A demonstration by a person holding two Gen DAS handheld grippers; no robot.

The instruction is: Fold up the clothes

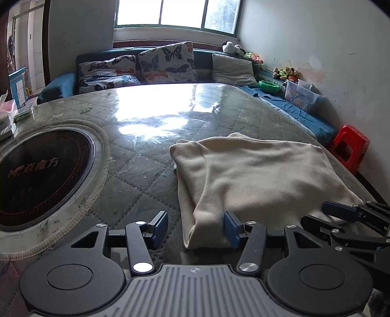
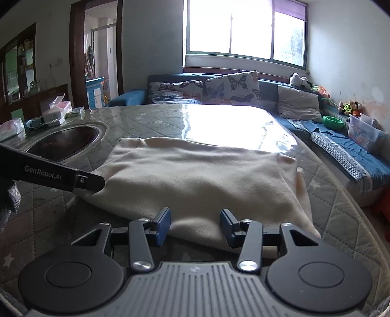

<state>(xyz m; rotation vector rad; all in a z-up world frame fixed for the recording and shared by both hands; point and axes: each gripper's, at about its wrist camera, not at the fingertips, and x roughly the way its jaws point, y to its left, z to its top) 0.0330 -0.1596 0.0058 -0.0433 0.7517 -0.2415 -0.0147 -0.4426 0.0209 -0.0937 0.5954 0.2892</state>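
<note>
Garment: a cream garment [image 1: 256,175] lay folded into a rough rectangle on the desk [image 1: 146,156], on the side of the round black hob [image 1: 41,175] nearer the blue bench [image 1: 304,114].
Long axis: in the right wrist view the garment [image 2: 195,180] ran longest from the hob [image 2: 65,141] side toward the bench [image 2: 353,156] side; its short way ran from the near desk rim toward the window [image 1: 175,12].
Edges: the near edge was a thick rounded fold; the corner toward the hob was rounded and slightly raised; a thin strip of cloth showed along the bench-side edge.
Left gripper [image 1: 196,229]: fingers spread apart, gripping nothing; the near hob-side corner of the garment lay between them, the bench-side finger [image 1: 231,228] against the cloth, the other over bare desk.
Right gripper [image 2: 195,226]: fingers parted and empty, straddling the near fold at the garment's middle; from the left wrist view it [image 1: 351,214] sat at the garment's bench-side near corner.
Open room: beyond the garment's far edge the desk [image 2: 219,122] ran bare and glossy toward the window [image 2: 243,26]; quilted surface showed between the garment and the hob.
Clutter: boxes [image 2: 53,112] sat past the hob, well apart from the garment.
Beyond the desk: butterfly cushions [image 1: 168,61] below the window; a red stool [image 1: 351,148] near the bench end.
</note>
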